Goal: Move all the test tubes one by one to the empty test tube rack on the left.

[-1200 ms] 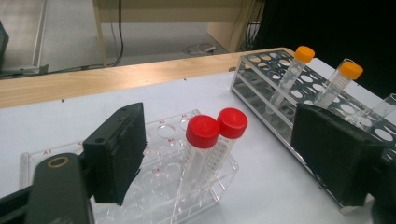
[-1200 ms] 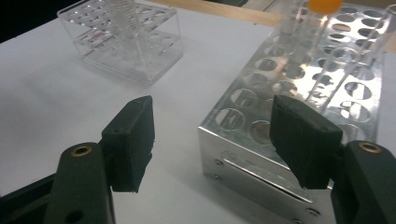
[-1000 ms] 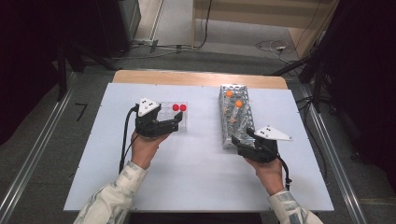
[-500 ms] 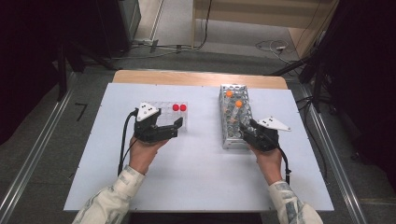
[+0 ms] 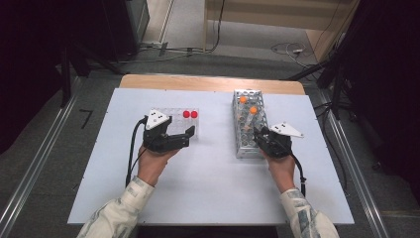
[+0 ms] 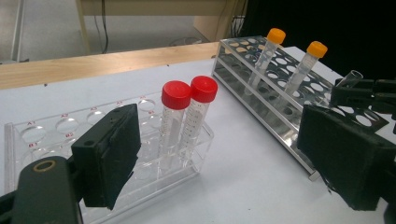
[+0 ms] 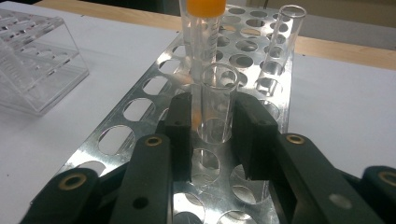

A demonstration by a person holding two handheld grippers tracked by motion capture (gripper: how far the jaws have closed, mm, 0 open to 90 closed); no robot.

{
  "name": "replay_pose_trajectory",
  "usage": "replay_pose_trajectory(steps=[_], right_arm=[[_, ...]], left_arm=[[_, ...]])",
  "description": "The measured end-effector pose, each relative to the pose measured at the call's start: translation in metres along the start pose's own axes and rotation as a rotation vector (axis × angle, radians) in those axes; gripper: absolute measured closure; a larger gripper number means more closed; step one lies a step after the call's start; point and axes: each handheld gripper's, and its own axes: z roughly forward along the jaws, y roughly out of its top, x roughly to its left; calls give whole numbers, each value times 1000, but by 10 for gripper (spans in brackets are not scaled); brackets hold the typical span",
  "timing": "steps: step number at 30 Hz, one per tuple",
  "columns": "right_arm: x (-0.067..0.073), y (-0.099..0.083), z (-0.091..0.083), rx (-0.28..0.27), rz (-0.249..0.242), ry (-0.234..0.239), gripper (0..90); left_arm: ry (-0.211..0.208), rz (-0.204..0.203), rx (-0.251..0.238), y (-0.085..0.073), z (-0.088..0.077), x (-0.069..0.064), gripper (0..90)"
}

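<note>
A metal rack (image 5: pixel 238 148) at the right holds two orange-capped tubes (image 5: pixel 243 99) (image 5: pixel 253 110) and uncapped clear tubes. My right gripper (image 7: pixel 214 116) stands over the rack's near end. Its jaws have just been closing and both pads now touch an uncapped clear tube (image 7: pixel 217 88) standing in a hole. A clear acrylic rack (image 5: pixel 173 115) at the left holds two red-capped tubes (image 6: pixel 175 121) (image 6: pixel 198 116). My left gripper (image 5: pixel 185 136) rests at that rack's near side, open, with nothing between its pads (image 6: pixel 114 154).
A second uncapped tube (image 7: pixel 280 42) stands just behind the gripped one, beside an orange-capped tube (image 7: pixel 203 28). The white tabletop (image 5: pixel 213 188) ends in a wooden strip (image 5: pixel 208 83) at the far edge. Cables trail from both grippers toward the person.
My right gripper has moved a little forward onto the metal rack's near end and its jaws have closed around the clear tube. The left hand has stayed where it was.
</note>
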Motion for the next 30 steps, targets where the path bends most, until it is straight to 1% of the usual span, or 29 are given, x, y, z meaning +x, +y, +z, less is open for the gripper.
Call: replay_pose_trajectory(steps=[6, 11, 17, 25, 30], right_arm=[[-1, 0, 0, -3, 13, -5, 724], [-1, 0, -1, -12, 15, -4, 727], [-3, 6, -8, -34, 24, -2, 729], [2, 19, -21, -62, -8, -10, 730], [1, 26, -30, -80, -12, -18, 731]], left_arm=[[-6, 1, 3, 0, 0, -1, 142], [-9, 0, 1, 0, 0, -2, 142], [-13, 2, 3, 0, 0, -2, 142], [-11, 4, 4, 0, 0, -3, 141], [-12, 4, 3, 0, 0, -3, 141]])
